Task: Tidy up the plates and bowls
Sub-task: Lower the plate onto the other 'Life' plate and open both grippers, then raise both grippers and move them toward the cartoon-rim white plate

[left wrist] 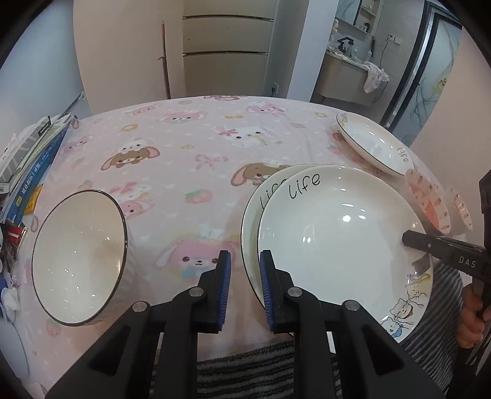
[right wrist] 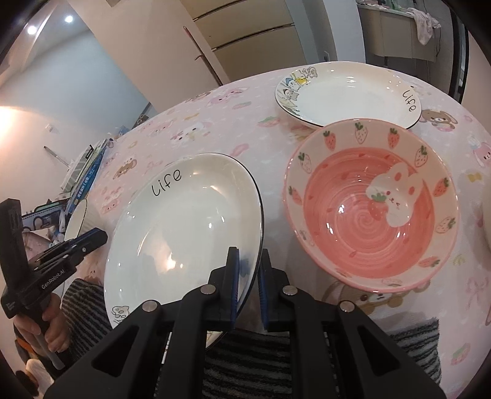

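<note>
Pink cartoon tablecloth (left wrist: pixel 190 147); beige cabinet (left wrist: pixel 227 46) behind, 2 ceiling spots (right wrist: pixel 49 24), vanity counter (left wrist: pixel 343 70) far right.

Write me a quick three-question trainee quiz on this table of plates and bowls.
1. True or false: the right tongs are shut on the rim of the top Life plate.
2. How many plates marked Life show in the left wrist view? A two, B three, C five.
3. Fill in: the pink bowl is decorated with a rabbit and ____.

Key: 1 true; 2 B; 3 strawberries.
</note>
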